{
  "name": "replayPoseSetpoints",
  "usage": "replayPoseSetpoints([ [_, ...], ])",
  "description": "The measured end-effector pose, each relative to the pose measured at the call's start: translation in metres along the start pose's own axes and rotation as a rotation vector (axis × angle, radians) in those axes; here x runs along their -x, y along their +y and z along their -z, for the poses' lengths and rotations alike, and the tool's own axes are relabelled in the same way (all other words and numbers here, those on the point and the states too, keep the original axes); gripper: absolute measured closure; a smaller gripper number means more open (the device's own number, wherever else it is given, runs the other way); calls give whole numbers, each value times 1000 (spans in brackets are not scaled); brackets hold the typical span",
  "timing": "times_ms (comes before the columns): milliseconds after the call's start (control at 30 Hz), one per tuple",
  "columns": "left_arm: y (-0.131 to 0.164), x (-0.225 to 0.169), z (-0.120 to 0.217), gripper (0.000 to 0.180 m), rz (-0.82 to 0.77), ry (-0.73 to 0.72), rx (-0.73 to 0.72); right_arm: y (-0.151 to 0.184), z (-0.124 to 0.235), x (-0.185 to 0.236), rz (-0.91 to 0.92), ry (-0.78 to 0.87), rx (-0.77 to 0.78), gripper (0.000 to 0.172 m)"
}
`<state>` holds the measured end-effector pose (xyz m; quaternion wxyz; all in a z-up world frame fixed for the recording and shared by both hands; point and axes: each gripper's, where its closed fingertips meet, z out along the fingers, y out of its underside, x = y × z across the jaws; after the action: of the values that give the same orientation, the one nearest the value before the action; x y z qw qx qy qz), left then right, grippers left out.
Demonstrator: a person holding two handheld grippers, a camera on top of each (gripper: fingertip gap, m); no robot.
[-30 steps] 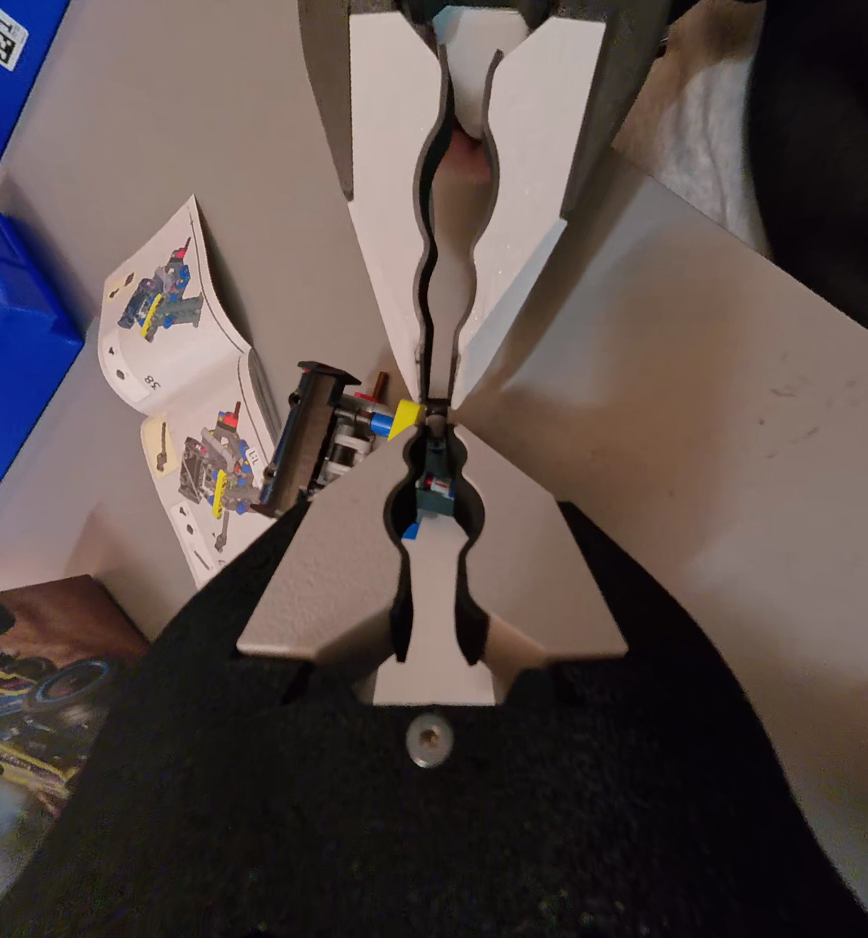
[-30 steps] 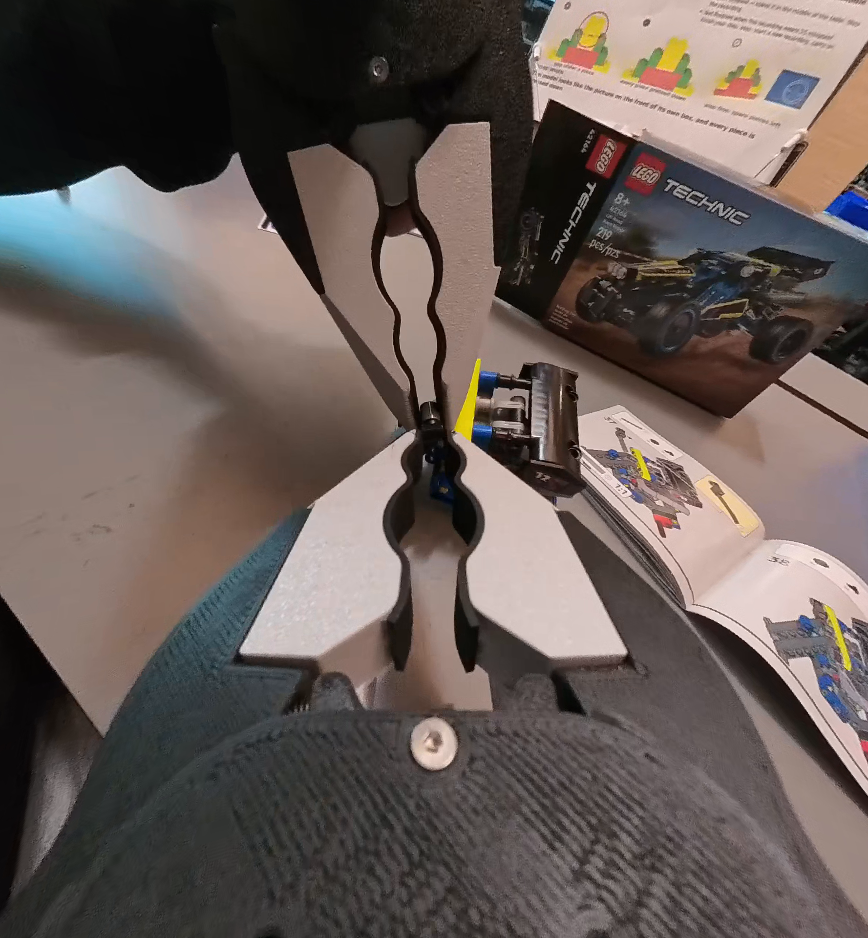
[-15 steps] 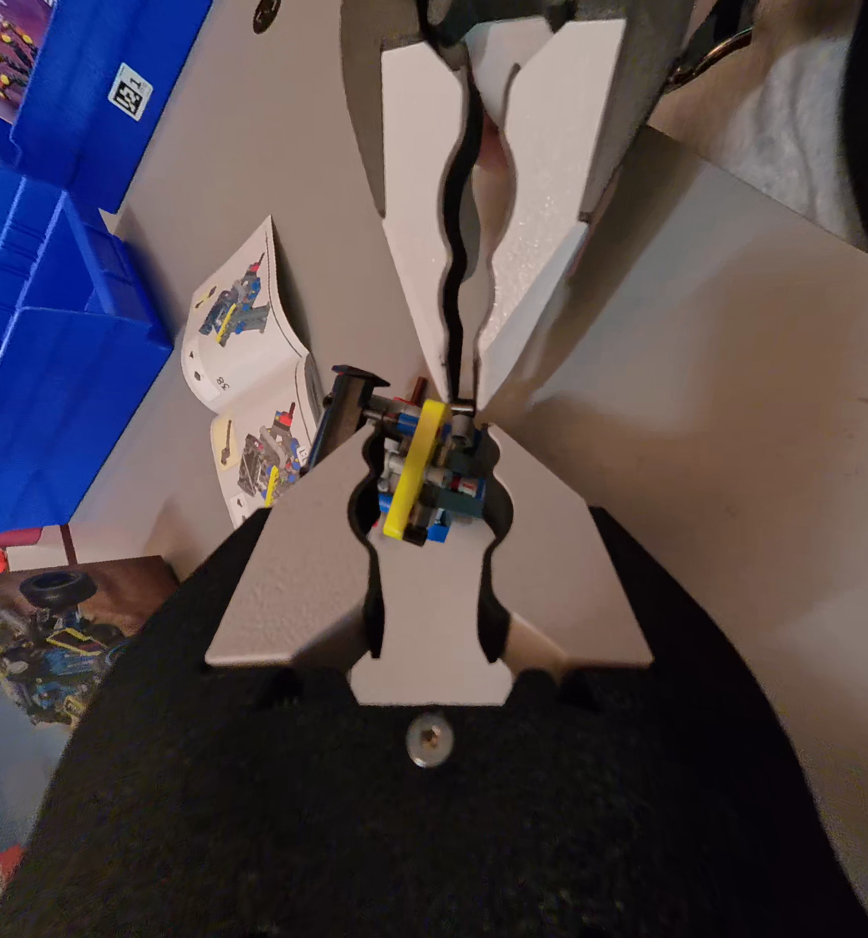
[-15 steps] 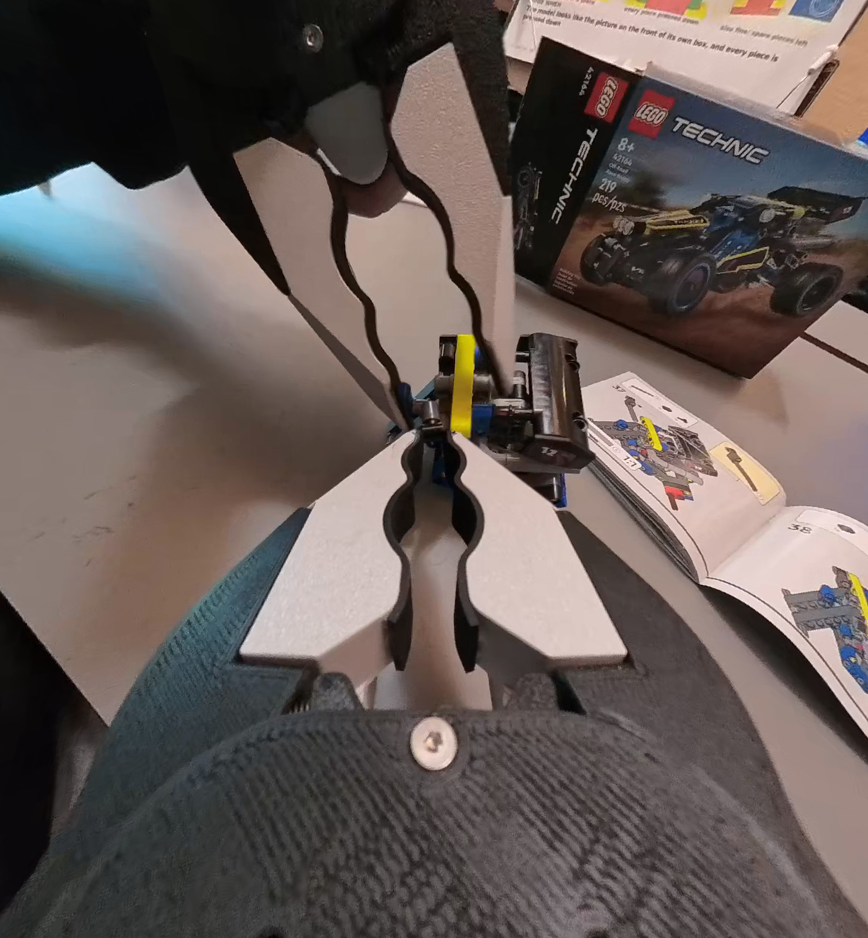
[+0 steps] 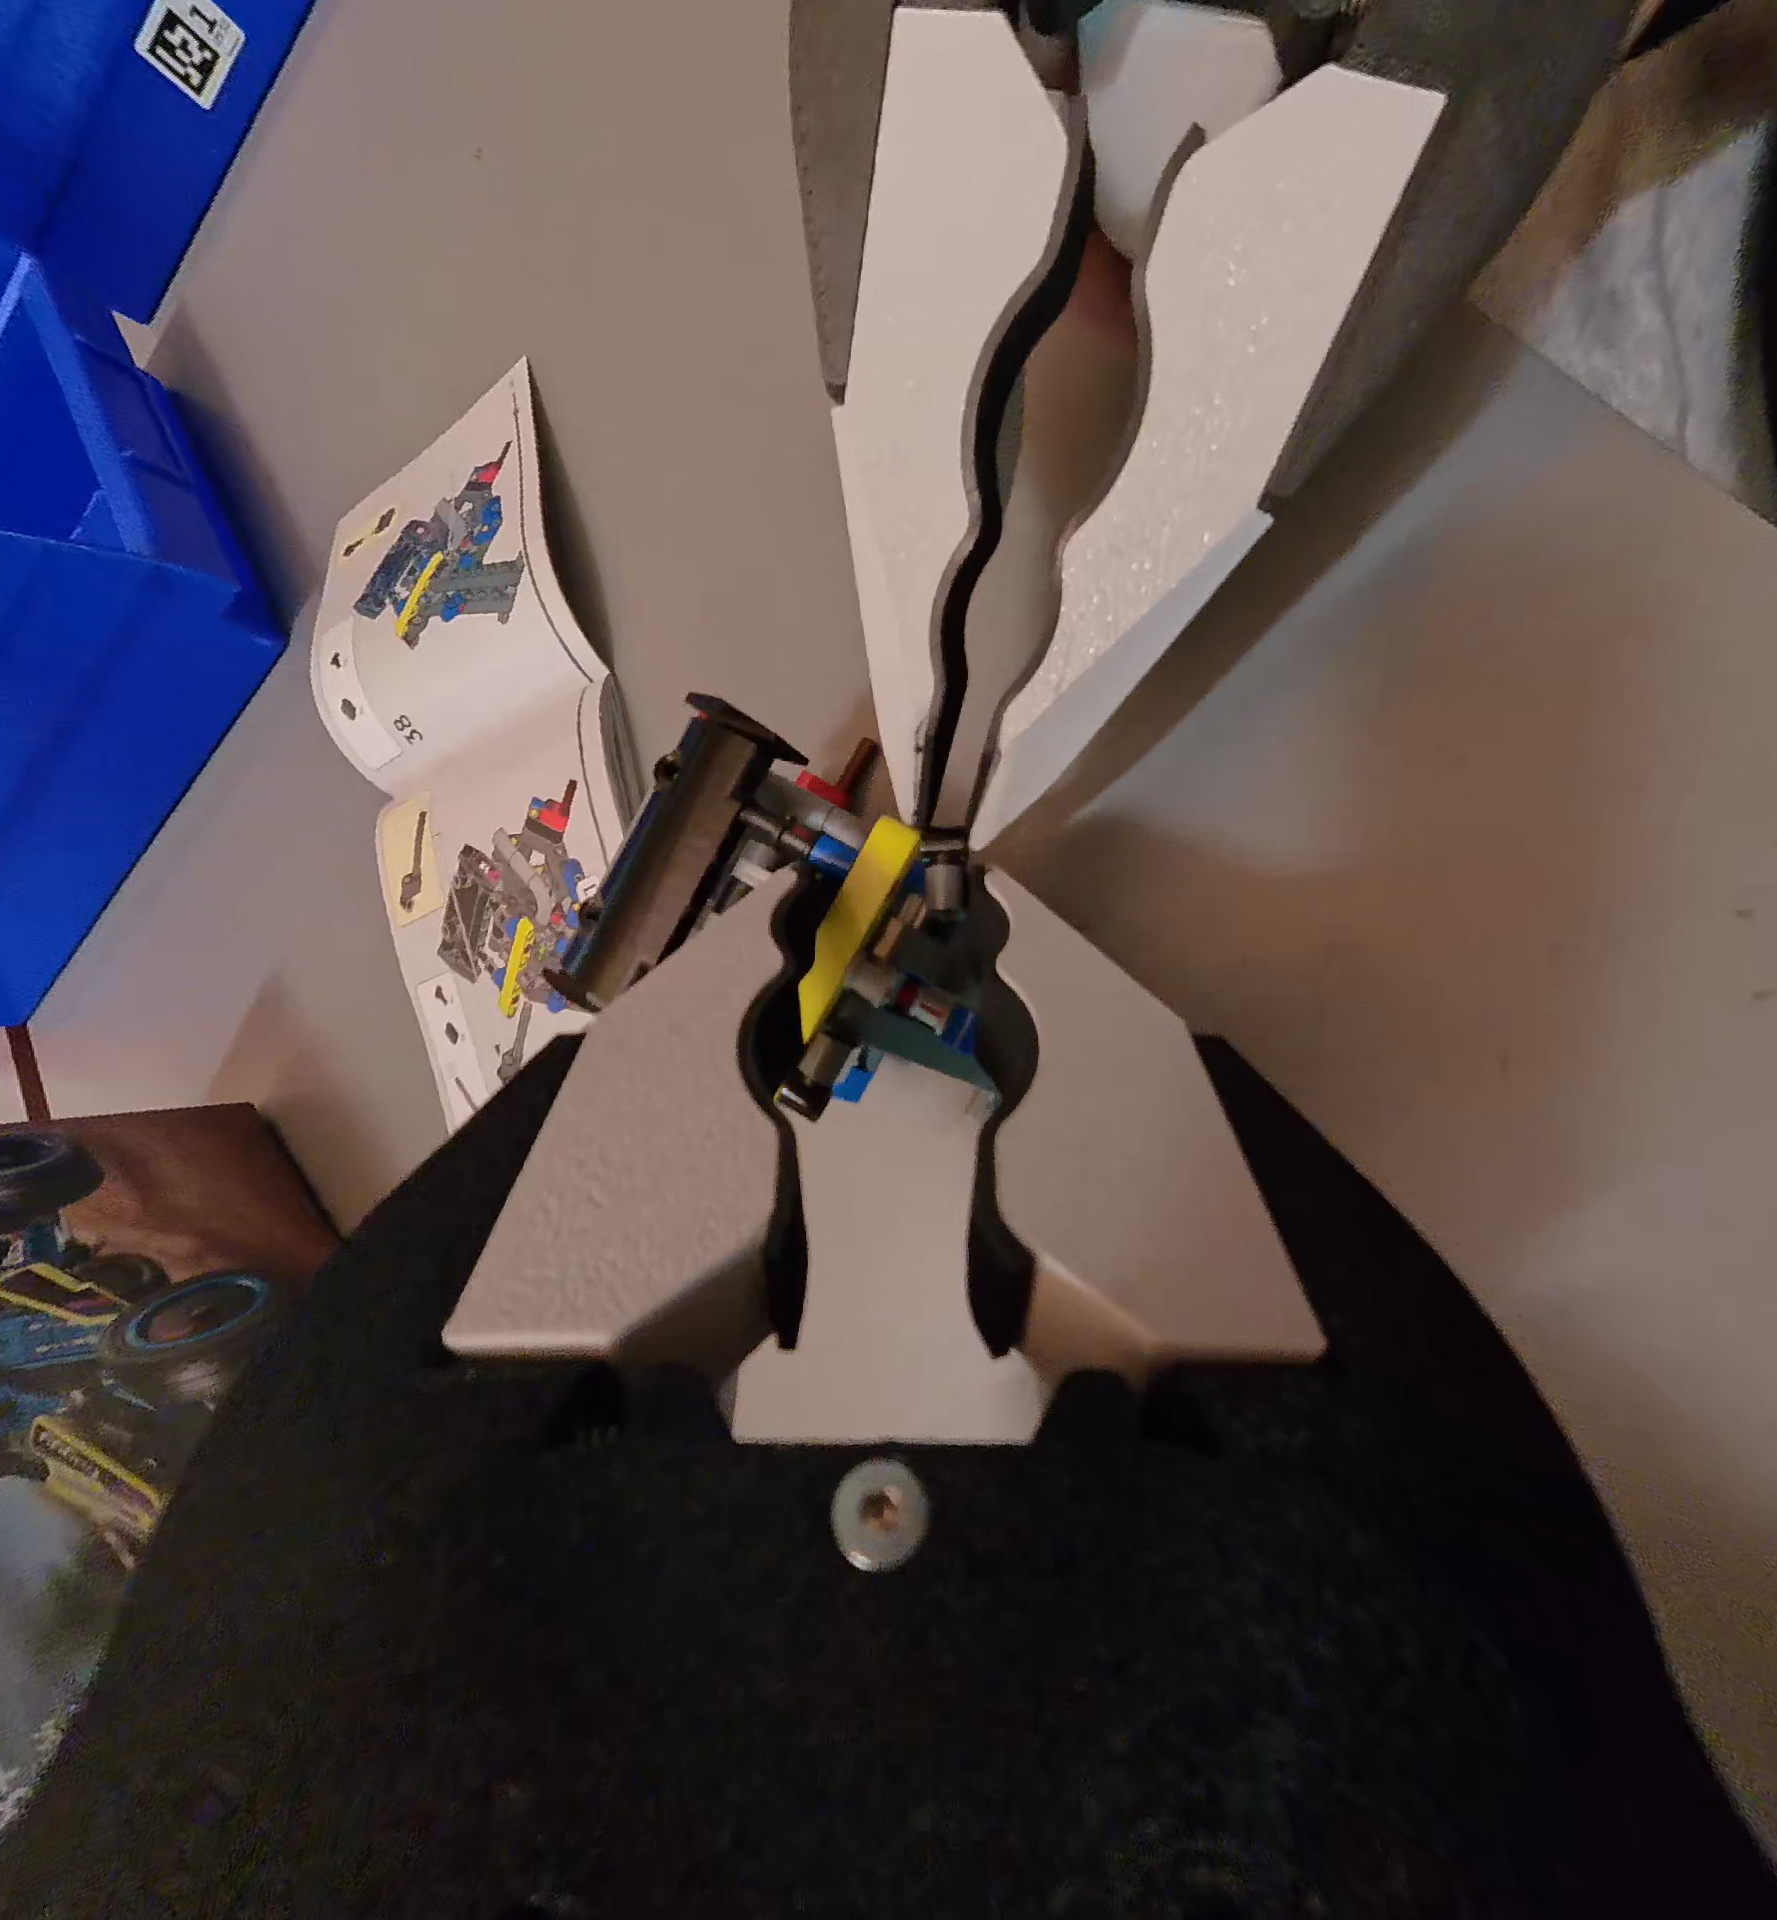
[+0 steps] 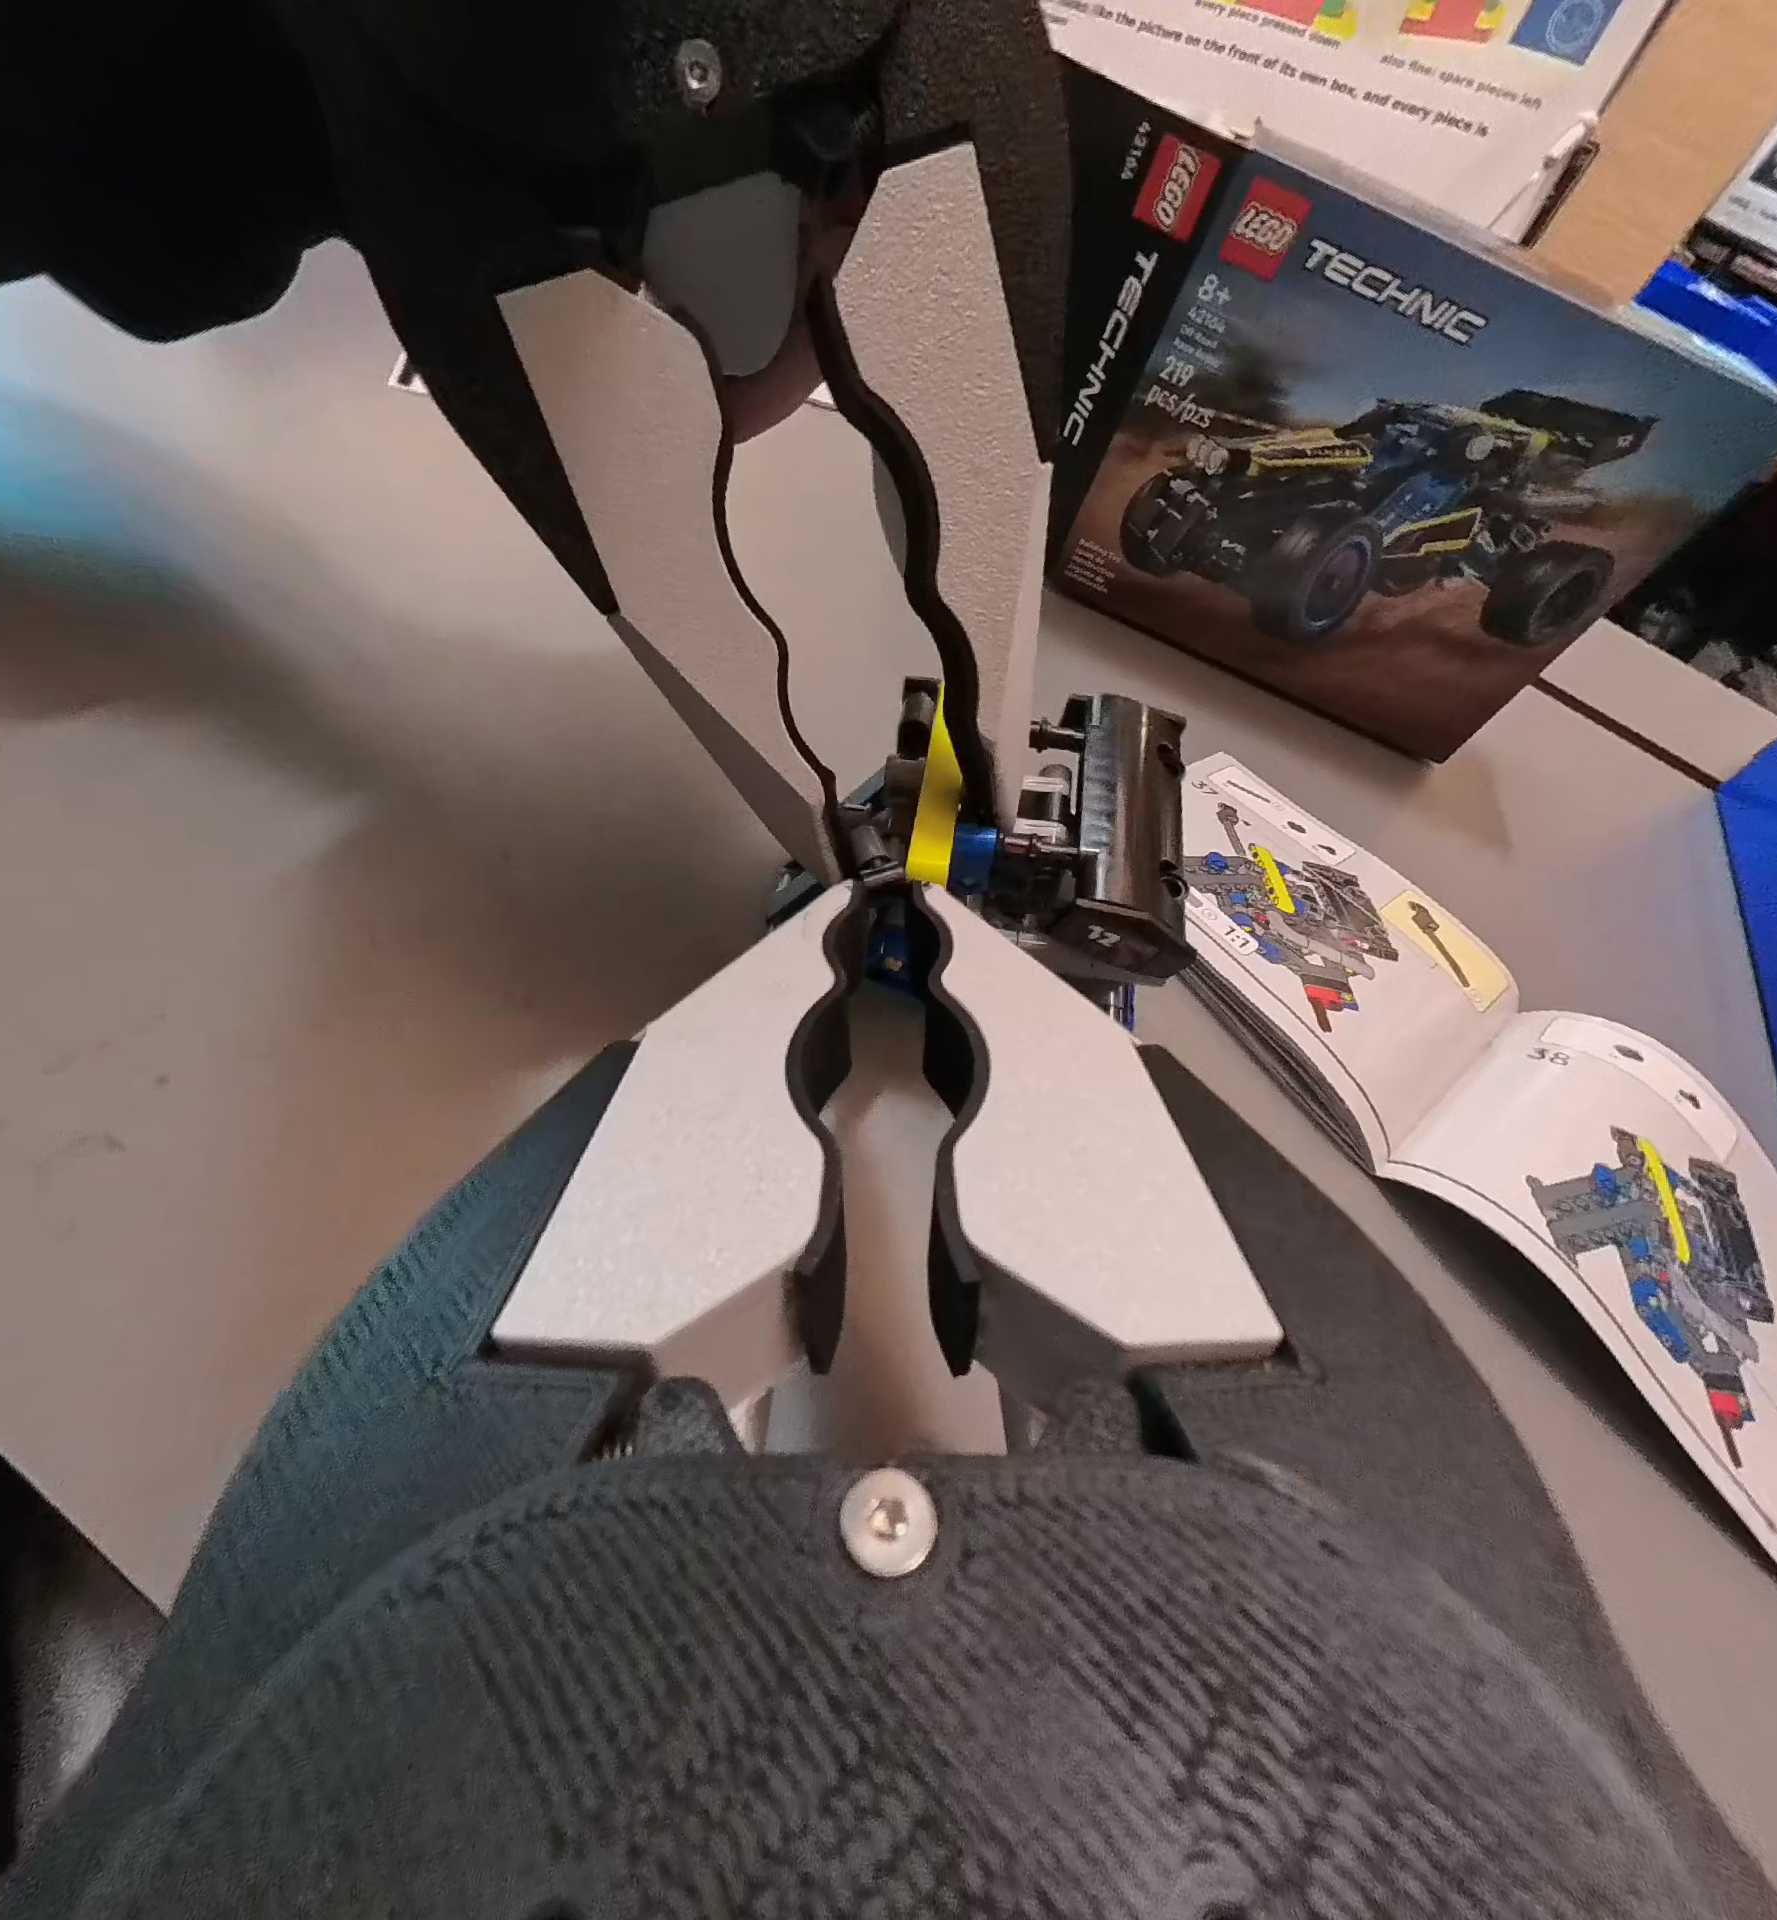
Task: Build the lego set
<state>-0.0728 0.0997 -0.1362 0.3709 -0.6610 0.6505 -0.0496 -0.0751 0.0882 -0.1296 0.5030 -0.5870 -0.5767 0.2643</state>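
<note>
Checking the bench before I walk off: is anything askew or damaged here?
Nothing looks damaged. The brick model sits tilted between both tongs above the table, and the instruction booklet lies open with curling pages.

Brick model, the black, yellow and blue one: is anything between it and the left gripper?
Nothing visible. The brick model sits between the left gripper fingers, its yellow beam against one pad. The right gripper meets it from the opposite side, shut on a small dark pin.

Brick model (image 6: 1060, 831) between both tools on tabletop (image 6: 344, 935); open booklet (image 6: 1486, 1091) just right, box (image 6: 1383, 468) behind, bins (image 5: 53, 623) beyond booklet.
</note>
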Motion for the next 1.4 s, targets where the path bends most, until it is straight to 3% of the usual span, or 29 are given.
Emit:
replayPoseSetpoints([
  [167,3,4,0,153,-5,-2,11,-1,0,-10,-68,66,3,172],
  [667,3,11,1,167,21,-55,15,-2,-2,-10,-21,85,0,172],
  [767,3,11,1,167,22,-59,16,-7,2,-17,-55,111,-46,154],
  [833,2,11,0,167,25,-65,14,-6,1,-14,-56,71,-35,162],
  [1000,1,13,-1,167,56,-88,9,-10,-2,-6,-24,54,-46,158],
  [1100,1,14,-2,167,56,-111,15,-4,-4,-9,13,93,-4,172],
  [1233,3,14,1,166,67,-129,5,28,2,-12,58,74,172,172],
  [1400,1,14,23,167,52,-256,-38,44,40,-17,11,-43,266,166],
])
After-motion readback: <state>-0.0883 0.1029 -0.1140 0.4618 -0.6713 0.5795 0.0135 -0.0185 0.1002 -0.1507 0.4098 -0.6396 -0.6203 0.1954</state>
